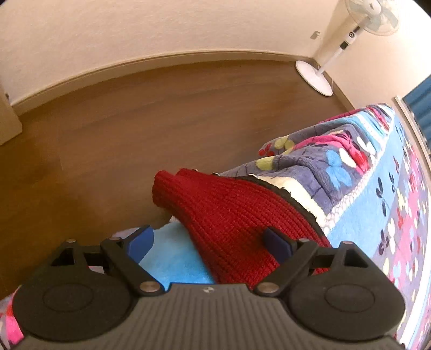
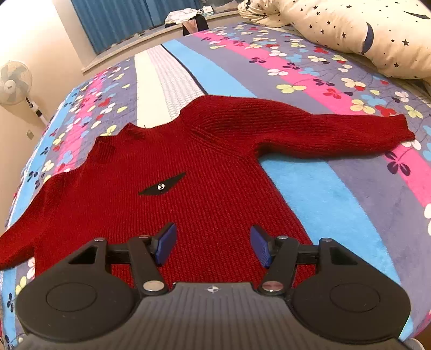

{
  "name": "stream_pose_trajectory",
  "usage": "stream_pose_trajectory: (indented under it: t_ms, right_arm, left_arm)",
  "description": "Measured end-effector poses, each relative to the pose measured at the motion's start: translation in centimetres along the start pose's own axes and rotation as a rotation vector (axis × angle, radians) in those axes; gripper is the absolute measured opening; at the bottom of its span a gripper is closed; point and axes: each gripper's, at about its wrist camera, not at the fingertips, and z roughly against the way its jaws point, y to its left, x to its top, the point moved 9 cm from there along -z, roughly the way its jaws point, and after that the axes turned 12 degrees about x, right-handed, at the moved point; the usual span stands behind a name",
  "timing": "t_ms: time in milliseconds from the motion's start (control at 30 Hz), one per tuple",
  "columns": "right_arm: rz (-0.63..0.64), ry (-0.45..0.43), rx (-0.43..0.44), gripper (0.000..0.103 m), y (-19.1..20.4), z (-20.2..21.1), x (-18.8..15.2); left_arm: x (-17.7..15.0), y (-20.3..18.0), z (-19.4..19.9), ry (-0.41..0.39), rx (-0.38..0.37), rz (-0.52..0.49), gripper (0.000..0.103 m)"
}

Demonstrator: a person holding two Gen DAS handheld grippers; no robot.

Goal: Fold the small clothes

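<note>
While the red sweater (image 2: 167,172) lay flat on the flowery blanket (image 2: 336,193) on the bed, the right gripper (image 2: 212,245) hung over its bottom part with its 2 blue pads (image 2: 167,242) wide apart. Nothing was between those pads, and I could not tell if they touched the knit under them.

The left gripper (image 1: 208,242) was spread wide too. 1 blue pad (image 1: 277,242) sat against the red sleeve (image 1: 229,215), and the other blue pad (image 1: 141,239) was over by the blue stripe of the blanket. The sleeve ran between the 2 pads, but they were not squeezing it. The sleeve's cuff (image 1: 167,185) stuck out past the edge of the bed, over the brown floor (image 1: 134,121).

I counted 1 sweater with 2 sleeves, both stretched out to the sides. It had 1 small black patch (image 2: 161,185) on the chest with a tiny white mark in it. I counted 2 grippers with 2 pads each. 1 white fan (image 1: 347,43) stood in the corner. 1 cream quilt with dark stars (image 2: 350,32) was bunched up at the far side of the bed. Blue curtains (image 2: 121,18) hung behind.
</note>
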Motion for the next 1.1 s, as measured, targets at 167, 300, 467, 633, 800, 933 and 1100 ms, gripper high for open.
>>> stream_pose_trajectory:
  t_ms: [167,300,467,633,800,933,1100]
  right_arm:
    - [-0.015,0.027,-0.008,0.065,0.1,-0.8,-0.5]
    - [-0.013,0.037,-0.019,0.065,0.1,-1.1,-0.8]
    - [-0.002,0.026,-0.023,0.065,0.2,-1.3,-0.6]
    - [-0.013,0.016,0.003,0.065,-0.5,-1.1,-0.7]
    - [-0.049,0.0,0.026,0.065,-2.7,-0.2,-1.0]
    - [-0.079,-0.028,0.018,0.065,-5.5,1.2,-0.7]
    - [-0.161,-0.038,0.007,0.065,-9.2,2.1,-0.5]
  left_arm:
    - [0.2,-0.1,-0.6,0.023,-0.021,0.014,0.093]
    - [0.6,-0.5,0.8,-0.043,-0.029,-0.012,0.026]
    - [1.7,-1.9,6.1,-0.191,0.05,-0.056,0.008]
    - [-0.8,-10.5,17.3,-0.408,-0.132,-0.222,0.008]
    - [-13.6,-22.5,27.4,-0.461,-0.397,-0.444,0.007]
    - [-29.4,-30.2,30.1,-0.43,-0.521,-0.7,0.016]
    - [-45.9,-29.5,23.8,-0.278,-0.422,-1.106,0.08]
